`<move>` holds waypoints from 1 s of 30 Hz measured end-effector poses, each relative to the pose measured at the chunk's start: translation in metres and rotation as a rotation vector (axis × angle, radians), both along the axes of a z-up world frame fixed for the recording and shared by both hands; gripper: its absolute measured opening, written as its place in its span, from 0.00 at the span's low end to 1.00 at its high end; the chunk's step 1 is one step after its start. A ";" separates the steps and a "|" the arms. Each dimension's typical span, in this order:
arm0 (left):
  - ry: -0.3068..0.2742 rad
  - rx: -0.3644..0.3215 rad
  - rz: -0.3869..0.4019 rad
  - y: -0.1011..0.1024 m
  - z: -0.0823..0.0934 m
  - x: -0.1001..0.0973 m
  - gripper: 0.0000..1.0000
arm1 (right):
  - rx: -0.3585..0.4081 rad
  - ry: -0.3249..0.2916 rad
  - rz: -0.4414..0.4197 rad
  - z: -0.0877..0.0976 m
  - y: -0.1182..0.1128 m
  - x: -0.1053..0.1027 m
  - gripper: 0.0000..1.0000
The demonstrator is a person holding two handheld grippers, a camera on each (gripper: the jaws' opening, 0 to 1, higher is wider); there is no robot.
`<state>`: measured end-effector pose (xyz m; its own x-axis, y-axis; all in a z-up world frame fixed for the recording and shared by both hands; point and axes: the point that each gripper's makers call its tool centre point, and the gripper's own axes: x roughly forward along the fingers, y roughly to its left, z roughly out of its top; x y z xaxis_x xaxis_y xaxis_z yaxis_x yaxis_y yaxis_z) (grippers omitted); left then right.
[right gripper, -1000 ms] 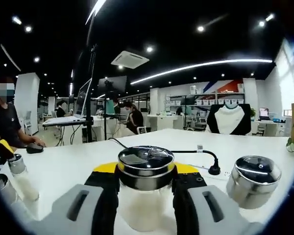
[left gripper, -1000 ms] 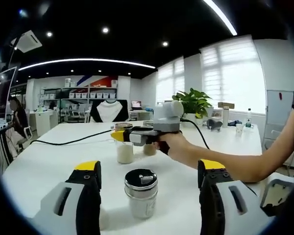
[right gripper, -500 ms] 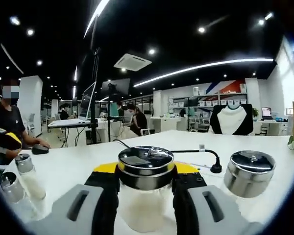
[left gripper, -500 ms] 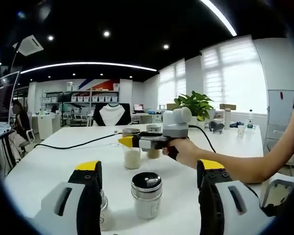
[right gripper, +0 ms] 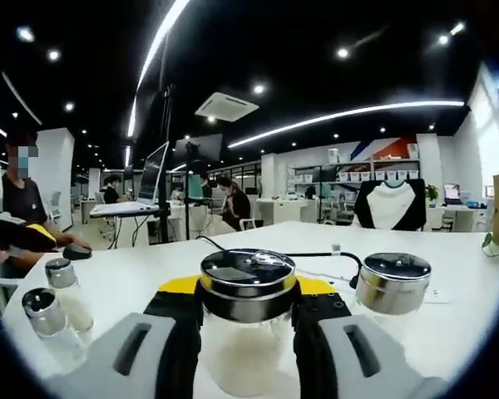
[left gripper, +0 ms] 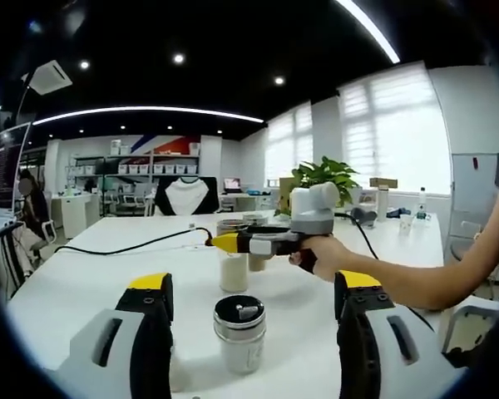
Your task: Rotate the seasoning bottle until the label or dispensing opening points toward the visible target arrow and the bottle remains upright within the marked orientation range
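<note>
In the right gripper view my right gripper is shut on a glass seasoning bottle with white contents and a steel lid; it stands upright. The left gripper view shows that same gripper, held by a hand, gripping the bottle at mid-table. My left gripper is open near the table's front edge. A second steel-lidded bottle stands between its jaws, touching neither.
A steel-lidded jar stands right of the held bottle, and two small shakers stand at the left. A black cable runs across the white table. A potted plant and people at desks are behind.
The right gripper has drawn back with its bottle: the jar and shakers now sit nearer the centre of its view. In the left gripper view it has shifted right.
</note>
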<state>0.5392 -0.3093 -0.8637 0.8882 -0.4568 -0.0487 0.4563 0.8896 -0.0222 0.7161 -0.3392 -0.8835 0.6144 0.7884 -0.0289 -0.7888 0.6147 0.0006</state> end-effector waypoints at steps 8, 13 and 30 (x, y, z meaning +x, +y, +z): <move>-0.013 0.011 -0.023 -0.014 0.002 -0.007 0.84 | 0.012 -0.017 0.003 0.007 -0.013 -0.022 0.39; -0.009 -0.006 -0.057 -0.025 0.002 -0.012 0.84 | 0.023 -0.031 0.006 0.013 -0.023 -0.038 0.39; 0.004 0.016 -0.129 -0.058 -0.002 -0.026 0.84 | 0.013 -0.039 0.062 0.010 -0.042 -0.098 0.39</move>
